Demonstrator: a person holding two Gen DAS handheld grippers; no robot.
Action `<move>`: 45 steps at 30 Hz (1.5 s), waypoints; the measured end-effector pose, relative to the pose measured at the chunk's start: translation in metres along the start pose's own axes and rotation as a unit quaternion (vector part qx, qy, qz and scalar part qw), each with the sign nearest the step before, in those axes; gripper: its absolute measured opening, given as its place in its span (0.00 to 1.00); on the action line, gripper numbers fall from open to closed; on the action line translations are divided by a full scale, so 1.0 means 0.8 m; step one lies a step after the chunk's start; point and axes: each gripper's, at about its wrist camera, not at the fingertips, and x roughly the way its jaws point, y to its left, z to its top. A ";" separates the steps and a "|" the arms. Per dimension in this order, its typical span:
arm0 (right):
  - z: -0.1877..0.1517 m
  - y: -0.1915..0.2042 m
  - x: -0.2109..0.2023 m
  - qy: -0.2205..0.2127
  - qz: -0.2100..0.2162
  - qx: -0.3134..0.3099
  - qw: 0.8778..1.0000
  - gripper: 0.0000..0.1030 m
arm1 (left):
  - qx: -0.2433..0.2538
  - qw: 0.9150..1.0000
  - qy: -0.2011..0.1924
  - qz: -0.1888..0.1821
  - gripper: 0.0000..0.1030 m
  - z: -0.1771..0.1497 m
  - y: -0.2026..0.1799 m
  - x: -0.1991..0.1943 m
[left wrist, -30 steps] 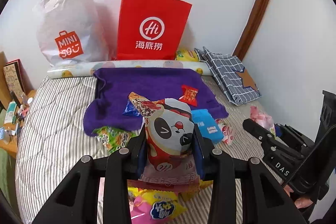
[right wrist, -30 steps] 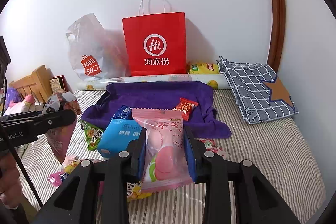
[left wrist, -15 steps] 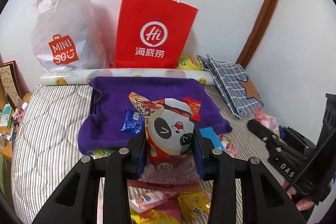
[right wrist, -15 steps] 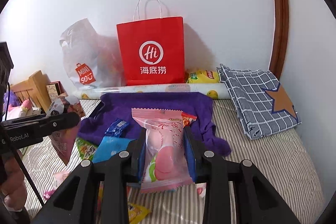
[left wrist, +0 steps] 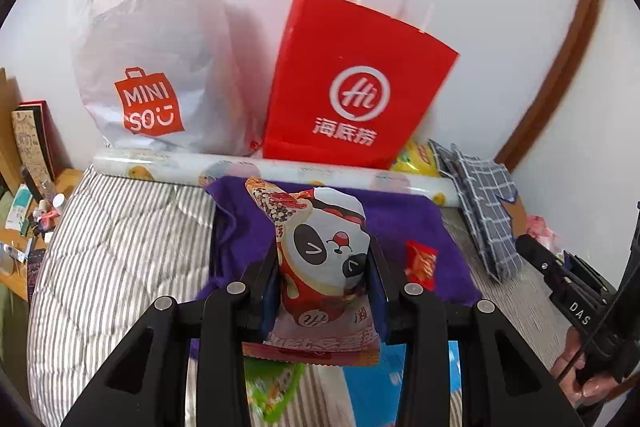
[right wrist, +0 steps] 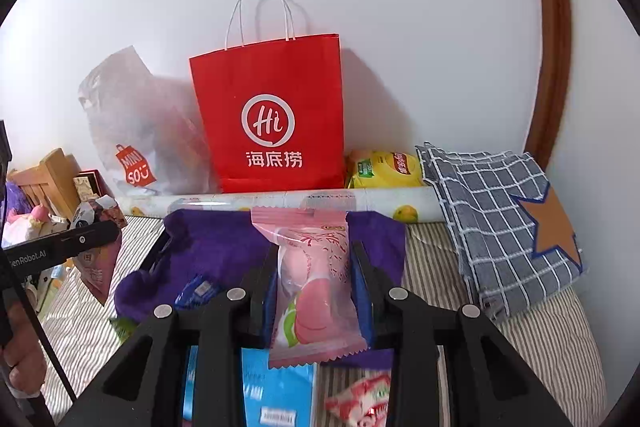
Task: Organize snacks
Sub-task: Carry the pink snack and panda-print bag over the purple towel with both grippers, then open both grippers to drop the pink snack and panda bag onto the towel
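Sitting clamped in left hand-held gripper [left wrist: 324, 267]: panda snack pkt [left wrist: 326, 251] (upright).

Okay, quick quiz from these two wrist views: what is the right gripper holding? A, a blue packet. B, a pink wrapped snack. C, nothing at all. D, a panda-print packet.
B: in the right wrist view the right gripper has its fingers pressed on both sides of the pink wrapped snack, while the panda-print packet sits in the left gripper.
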 end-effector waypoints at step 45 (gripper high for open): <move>-0.053 -0.027 0.123 0.091 -0.017 0.001 0.996 0.79 | -0.007 0.999 0.030 0.020 0.68 -0.035 0.040 0.089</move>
